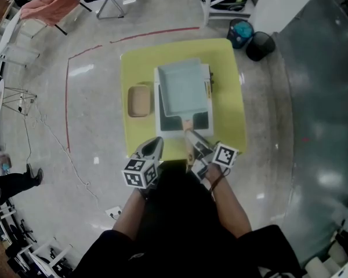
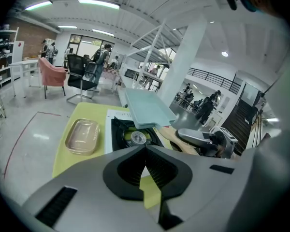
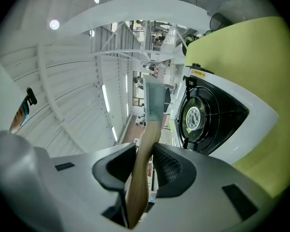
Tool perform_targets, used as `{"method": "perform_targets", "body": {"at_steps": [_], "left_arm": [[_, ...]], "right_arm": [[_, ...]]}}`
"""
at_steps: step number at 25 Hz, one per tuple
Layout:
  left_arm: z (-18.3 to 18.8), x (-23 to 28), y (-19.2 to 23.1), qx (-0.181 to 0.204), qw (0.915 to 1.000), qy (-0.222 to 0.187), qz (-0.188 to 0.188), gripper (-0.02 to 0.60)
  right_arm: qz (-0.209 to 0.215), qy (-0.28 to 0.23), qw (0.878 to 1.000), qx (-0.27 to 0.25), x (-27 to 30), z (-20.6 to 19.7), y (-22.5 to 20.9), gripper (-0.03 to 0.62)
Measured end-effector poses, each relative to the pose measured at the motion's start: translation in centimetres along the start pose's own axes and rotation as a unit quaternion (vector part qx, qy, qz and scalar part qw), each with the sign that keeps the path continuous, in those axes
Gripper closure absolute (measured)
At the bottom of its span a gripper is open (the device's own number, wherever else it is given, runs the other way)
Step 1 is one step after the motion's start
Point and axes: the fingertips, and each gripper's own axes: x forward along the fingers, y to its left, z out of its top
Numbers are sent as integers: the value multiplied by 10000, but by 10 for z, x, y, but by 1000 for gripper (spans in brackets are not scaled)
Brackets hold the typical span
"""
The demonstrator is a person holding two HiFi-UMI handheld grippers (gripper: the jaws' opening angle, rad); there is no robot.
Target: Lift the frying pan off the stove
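Clamping the fingers (image 3: 170,167) of the right gripper (image 3: 142,151) tight on the wooden handle (image 3: 137,190). Holding the pale blue frying pan (image 1: 182,86) in the air above the stove (image 1: 200,120), with the burner (image 2: 137,138) showing underneath. Pressing the left gripper (image 2: 146,151) shut on nothing, by the near edge of the yellow table (image 1: 140,68). Leaving a beige tray (image 1: 139,101) lying on the table just left of the stove.
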Motion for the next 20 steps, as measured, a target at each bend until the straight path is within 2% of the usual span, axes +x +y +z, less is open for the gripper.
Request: {"method": "perform_targets", "body": {"at_steps": [5,12,20], "left_arm": [[1,-6,-15,36,9999,-149,-41,538],[0,-26,-39,112,9991,-406,-30,538],[1,-50,-51,263,9980,-576,45,538]], "right_arm": [[125,-134,9997,-129,-16,7,19,473],[61,-256,9996,-86,-42,-1,32,470],[356,-195,9986,-336,-43,-11,60,470]]}}
